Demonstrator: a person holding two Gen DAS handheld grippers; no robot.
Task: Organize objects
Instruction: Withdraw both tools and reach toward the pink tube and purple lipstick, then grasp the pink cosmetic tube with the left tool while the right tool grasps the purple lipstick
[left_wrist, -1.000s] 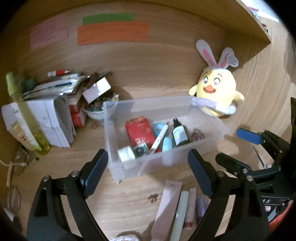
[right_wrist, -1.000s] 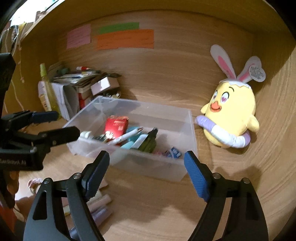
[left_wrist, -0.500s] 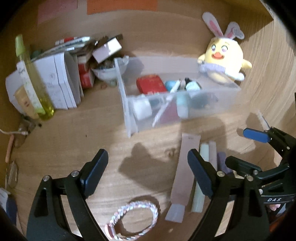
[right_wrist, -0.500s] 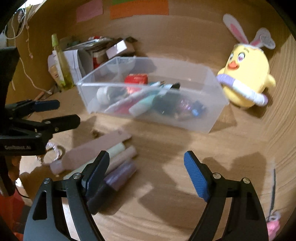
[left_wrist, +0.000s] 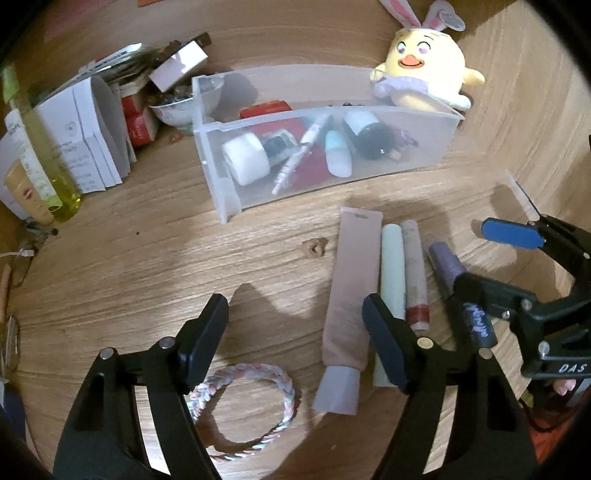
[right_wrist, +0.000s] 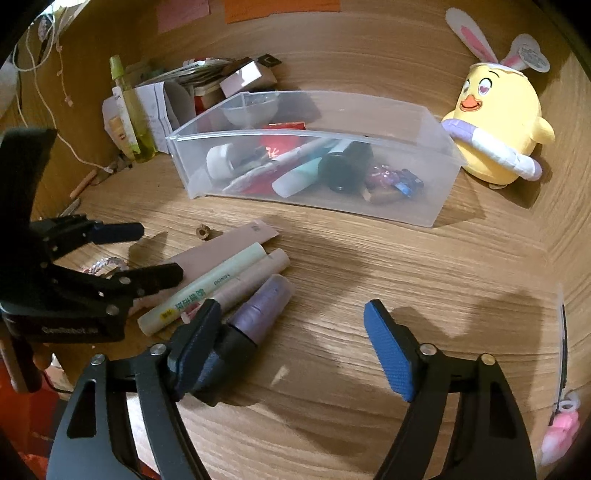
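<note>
Tubes and sticks lie side by side on your wooden desk (left_wrist: 110, 277), in the lower middle of the left wrist view. You can see the flat pink tube (left_wrist: 352, 291), the pale green stick (left_wrist: 391, 266), the beige stick (left_wrist: 414, 273) and the purple bottle (right_wrist: 264, 308). They touch or nearly touch each other.

Your left gripper (left_wrist: 295, 332) hangs over the desk with its fingers wide apart and nothing between them. Its right finger tip covers the low end of the pale green stick. A braided bracelet (left_wrist: 255, 406) lies at the bottom of that view, just by the left finger.

Your right gripper (right_wrist: 291, 332) has its fingers wide apart too, and it holds nothing. Its left finger tip sits over the dark cap end of the purple bottle.

Your clear bin (right_wrist: 436, 206) stands in the upper middle of both views, apart from the tubes. It holds a white jar (left_wrist: 246, 158), a pen (left_wrist: 295, 160), a dark bottle (left_wrist: 369, 134) and a red packet (left_wrist: 264, 109). A yellow chick toy (right_wrist: 498, 125) sits at the upper right, just beside the bin.
</note>
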